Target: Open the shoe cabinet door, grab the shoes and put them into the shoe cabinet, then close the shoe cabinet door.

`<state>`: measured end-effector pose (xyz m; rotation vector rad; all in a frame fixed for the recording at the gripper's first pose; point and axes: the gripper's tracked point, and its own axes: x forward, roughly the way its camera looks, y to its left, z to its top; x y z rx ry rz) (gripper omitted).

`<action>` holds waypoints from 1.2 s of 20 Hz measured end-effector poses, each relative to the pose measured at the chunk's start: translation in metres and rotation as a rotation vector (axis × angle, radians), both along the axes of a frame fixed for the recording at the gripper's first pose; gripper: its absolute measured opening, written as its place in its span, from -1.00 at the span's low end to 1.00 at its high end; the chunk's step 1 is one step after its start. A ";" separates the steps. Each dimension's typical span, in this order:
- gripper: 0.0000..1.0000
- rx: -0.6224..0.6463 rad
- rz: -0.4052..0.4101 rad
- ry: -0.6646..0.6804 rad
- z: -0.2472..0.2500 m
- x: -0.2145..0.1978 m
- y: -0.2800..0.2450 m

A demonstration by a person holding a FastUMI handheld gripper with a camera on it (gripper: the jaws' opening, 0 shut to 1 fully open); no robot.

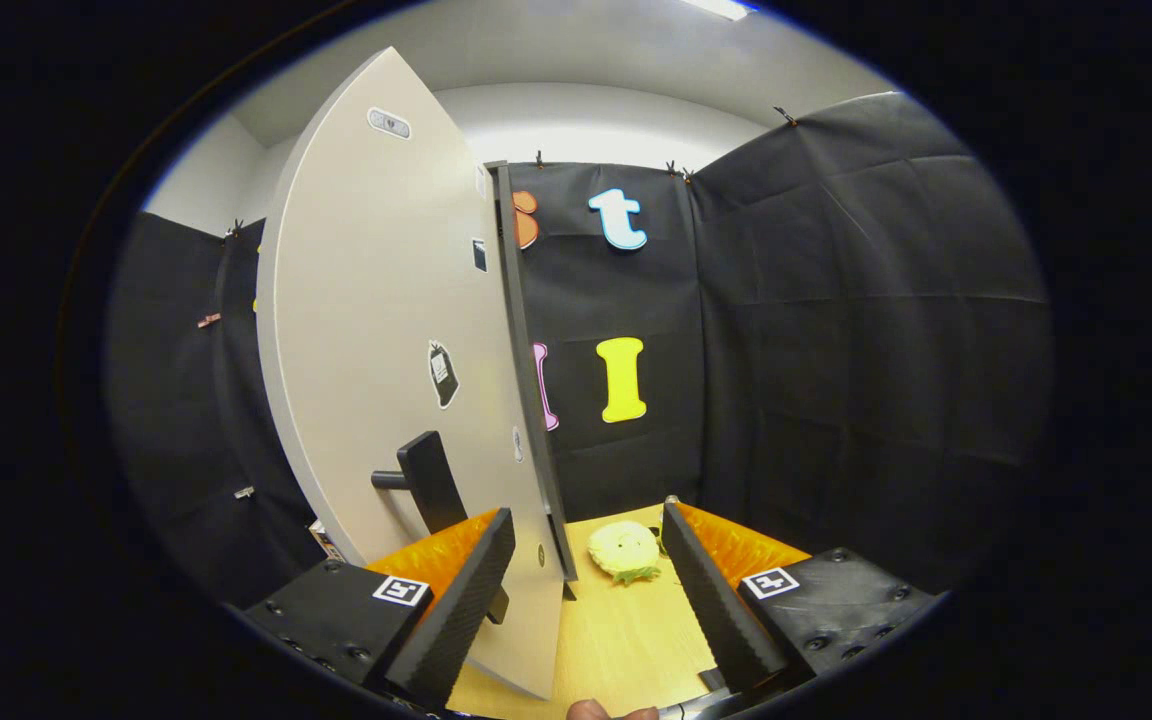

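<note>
The shoe cabinet door (376, 330) stands ajar, swung out to the left with its edge toward the camera, so the door step looks to be in hand, whether opening or closing is hard to judge. Its dark bar handle (428, 482) sits just beyond the left finger. The hand-held gripper (588, 590) is open, fingers spread wide, with the door's lower edge between them and nothing clamped. On the wooden tabletop (616, 640), just ahead of the fingers, lies a pale yellow fuzzy item (624, 550), possibly a slipper. The next move calls for clearing the door edge. The cabinet's interior is hidden behind the door.
</note>
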<state>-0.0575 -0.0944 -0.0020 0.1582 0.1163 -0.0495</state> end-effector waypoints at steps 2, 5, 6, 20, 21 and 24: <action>0.95 0.017 0.011 0.004 0.001 0.000 0.017; 0.95 0.035 0.031 0.013 -0.001 0.001 0.043; 0.95 0.040 0.041 0.013 -0.001 0.003 0.053; 0.95 0.029 0.206 0.003 -0.011 0.061 0.186; 0.95 0.021 0.208 -0.004 -0.009 0.062 0.187; 0.95 0.002 0.196 -0.023 -0.003 0.064 0.178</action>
